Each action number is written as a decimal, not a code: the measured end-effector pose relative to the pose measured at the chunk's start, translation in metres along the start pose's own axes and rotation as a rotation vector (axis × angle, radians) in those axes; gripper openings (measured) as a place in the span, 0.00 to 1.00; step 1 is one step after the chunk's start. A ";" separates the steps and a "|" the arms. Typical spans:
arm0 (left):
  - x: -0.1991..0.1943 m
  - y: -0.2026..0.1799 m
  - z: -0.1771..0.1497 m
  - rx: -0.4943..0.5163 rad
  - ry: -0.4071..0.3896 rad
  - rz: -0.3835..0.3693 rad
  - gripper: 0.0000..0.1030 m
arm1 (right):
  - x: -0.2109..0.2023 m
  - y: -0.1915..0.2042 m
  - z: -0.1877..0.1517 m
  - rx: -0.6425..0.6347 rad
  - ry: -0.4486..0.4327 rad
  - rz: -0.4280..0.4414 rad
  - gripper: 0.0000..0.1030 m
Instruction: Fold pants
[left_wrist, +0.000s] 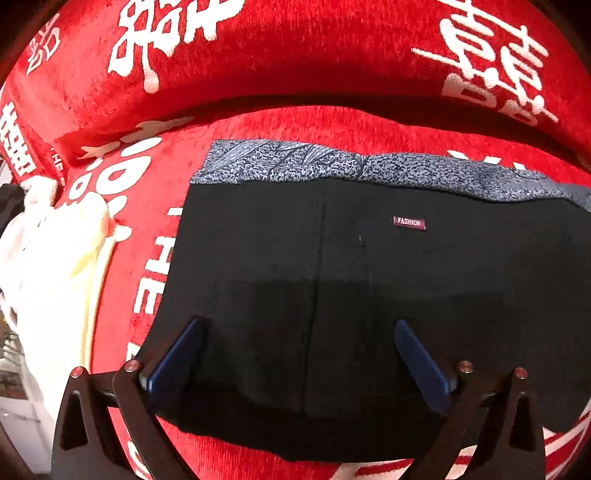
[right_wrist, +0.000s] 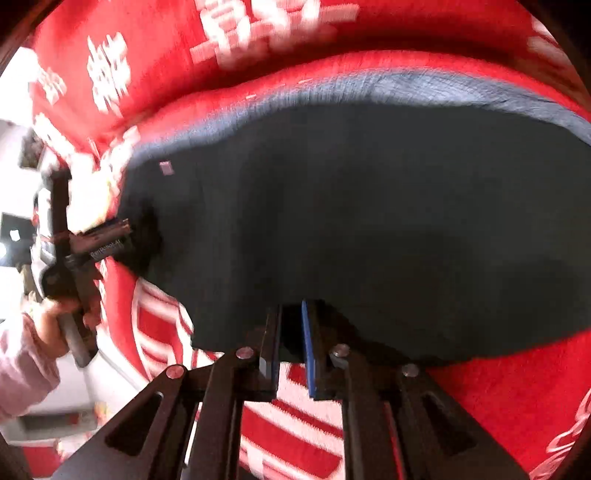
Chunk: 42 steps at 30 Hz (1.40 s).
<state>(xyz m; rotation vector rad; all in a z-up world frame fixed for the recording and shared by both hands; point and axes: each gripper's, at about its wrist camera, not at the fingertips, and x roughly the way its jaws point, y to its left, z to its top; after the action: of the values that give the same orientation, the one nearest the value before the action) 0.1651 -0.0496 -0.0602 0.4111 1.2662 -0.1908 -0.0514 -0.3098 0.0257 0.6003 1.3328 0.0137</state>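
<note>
Black pants lie folded flat on a red sofa cover, with a small "FASHION" label on top. A grey-blue patterned garment shows from under their far edge. My left gripper is open just above the near part of the pants, one blue finger on each side. In the right wrist view the pants fill the middle. My right gripper is shut on the pants' near edge. The left gripper shows at the pants' left edge.
The red sofa cover with white lettering spreads over seat and backrest. A white cloth lies at the left of the seat. The person's hand in a pink sleeve holds the left gripper.
</note>
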 end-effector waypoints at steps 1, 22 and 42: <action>-0.001 -0.003 0.004 0.006 0.023 0.012 1.00 | -0.002 -0.003 0.000 0.028 0.021 0.017 0.12; -0.092 -0.314 0.037 0.227 -0.053 -0.343 1.00 | -0.189 -0.309 -0.020 0.700 -0.355 -0.296 0.47; -0.068 -0.365 0.029 0.261 -0.014 -0.253 1.00 | -0.189 -0.324 -0.039 0.644 -0.377 -0.115 0.43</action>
<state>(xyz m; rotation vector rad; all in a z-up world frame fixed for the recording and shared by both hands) 0.0383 -0.3996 -0.0598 0.4708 1.2817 -0.5771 -0.2412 -0.6339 0.0569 1.0086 0.9865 -0.6145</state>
